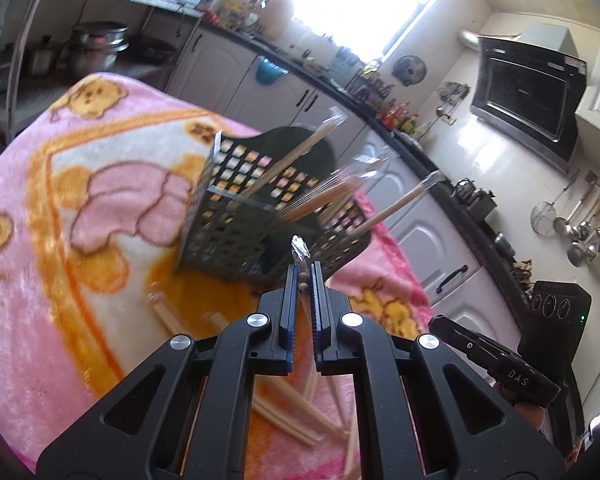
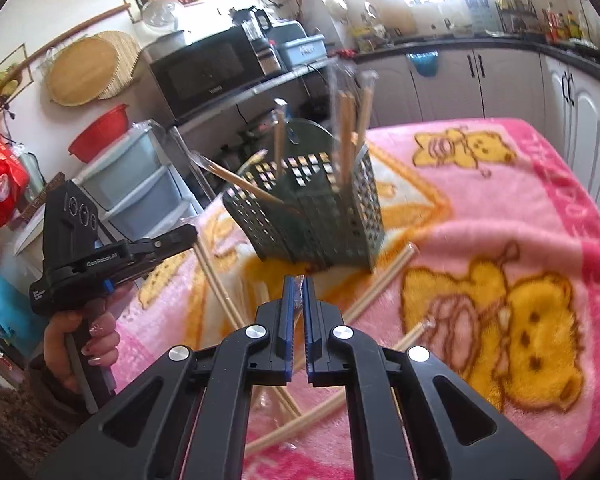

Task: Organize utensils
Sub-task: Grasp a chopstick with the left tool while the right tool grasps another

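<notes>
Both grippers gripped wrapped chopsticks before the dark perforated utensil basket.

The left gripper (image 1: 304, 270) was clamped on a plastic-wrapped chopstick pair (image 1: 301, 254) whose tip poked out past its fingers, aimed at the utensil basket (image 1: 228, 236). The right gripper (image 2: 296, 286) pinched another wrapped chopstick pair (image 2: 298, 304) between nearly closed fingers, just short of the basket (image 2: 320, 224). The basket stood tilted on a pink bear-print blanket (image 2: 500, 208), several wrapped chopsticks (image 1: 340, 196) leaning inside it. Loose chopsticks (image 2: 384, 284) lay scattered on the blanket around it. Kitchen cabinets (image 1: 420, 240) ran behind.
</notes>
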Demonstrator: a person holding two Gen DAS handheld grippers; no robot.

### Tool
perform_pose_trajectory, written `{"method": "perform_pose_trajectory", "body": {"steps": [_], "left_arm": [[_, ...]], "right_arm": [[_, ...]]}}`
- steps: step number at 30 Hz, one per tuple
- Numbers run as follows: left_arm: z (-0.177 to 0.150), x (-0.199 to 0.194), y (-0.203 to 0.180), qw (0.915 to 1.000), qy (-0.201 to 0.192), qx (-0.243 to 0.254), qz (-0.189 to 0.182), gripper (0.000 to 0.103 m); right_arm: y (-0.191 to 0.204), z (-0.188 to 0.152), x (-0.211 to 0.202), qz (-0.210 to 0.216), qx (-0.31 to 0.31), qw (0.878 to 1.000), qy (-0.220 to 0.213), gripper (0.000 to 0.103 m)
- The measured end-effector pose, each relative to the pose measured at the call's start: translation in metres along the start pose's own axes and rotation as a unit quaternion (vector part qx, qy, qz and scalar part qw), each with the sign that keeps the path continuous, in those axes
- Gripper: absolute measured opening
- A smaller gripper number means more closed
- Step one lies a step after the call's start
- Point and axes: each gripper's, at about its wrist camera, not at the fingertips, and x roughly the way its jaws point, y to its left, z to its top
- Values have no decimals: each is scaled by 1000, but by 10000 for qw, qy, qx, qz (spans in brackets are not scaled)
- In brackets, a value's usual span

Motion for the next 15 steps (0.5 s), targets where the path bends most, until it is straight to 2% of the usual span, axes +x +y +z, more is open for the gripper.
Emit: {"method": "perform_pose_trajectory", "body": {"steps": [15], "left_arm": [[22, -30, -42, 9974, -412, 519, -289, 3]], "right_arm": [[59, 28, -27, 270, -733, 9965, -281, 4]]}}
